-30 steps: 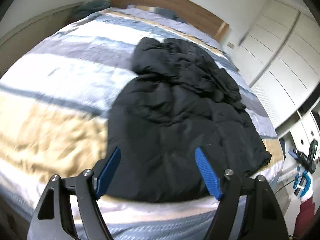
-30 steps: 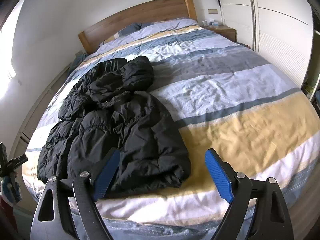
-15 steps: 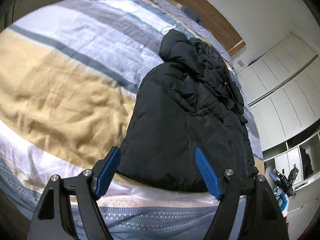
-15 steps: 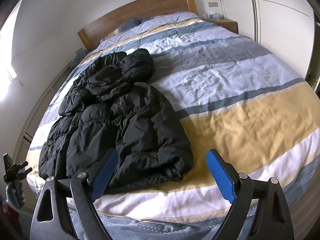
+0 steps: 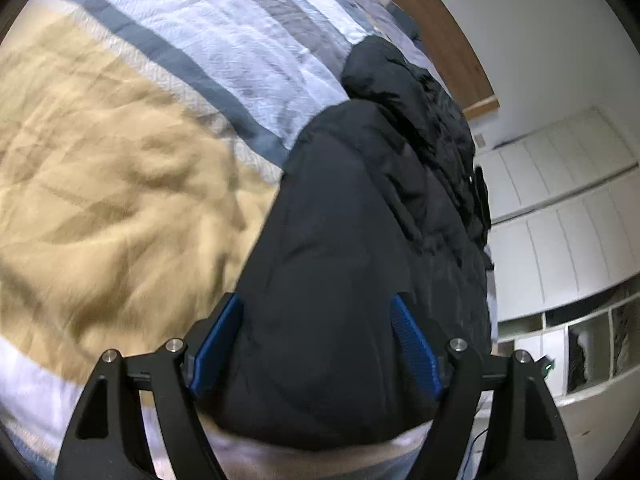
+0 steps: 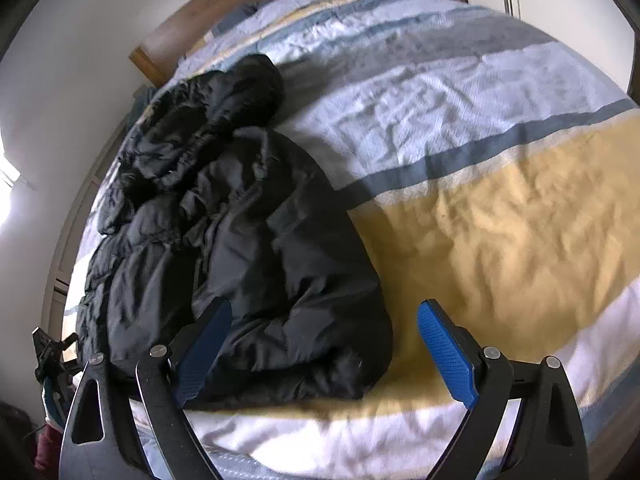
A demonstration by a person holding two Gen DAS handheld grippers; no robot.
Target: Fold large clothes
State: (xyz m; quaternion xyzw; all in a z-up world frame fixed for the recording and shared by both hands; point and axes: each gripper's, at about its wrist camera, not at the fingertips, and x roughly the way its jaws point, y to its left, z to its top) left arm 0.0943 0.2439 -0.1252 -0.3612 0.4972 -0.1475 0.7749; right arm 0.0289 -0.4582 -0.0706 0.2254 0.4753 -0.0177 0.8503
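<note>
A black puffer jacket [image 5: 360, 240] lies lengthwise on a striped bed, hood toward the headboard, hem near the foot edge. It also shows in the right wrist view [image 6: 240, 248], crumpled, with its hood at the far end. My left gripper [image 5: 316, 340] is open, its blue pads straddling the jacket's near hem, close above it. My right gripper [image 6: 324, 352] is open and empty, just short of the hem's right corner [image 6: 360, 368] at the foot of the bed.
The duvet [image 6: 500, 220] has white, grey, blue and yellow stripes. A wooden headboard [image 6: 240, 12] stands at the far end. White wardrobe doors [image 5: 560, 200] and open shelves [image 5: 580, 348] line one side. A stand with gear [image 6: 48, 356] is beside the bed.
My left gripper has moved down and in toward the jacket's hem, which now fills the space between its fingers. My right gripper has moved closer to the hem corner. Both stay open.
</note>
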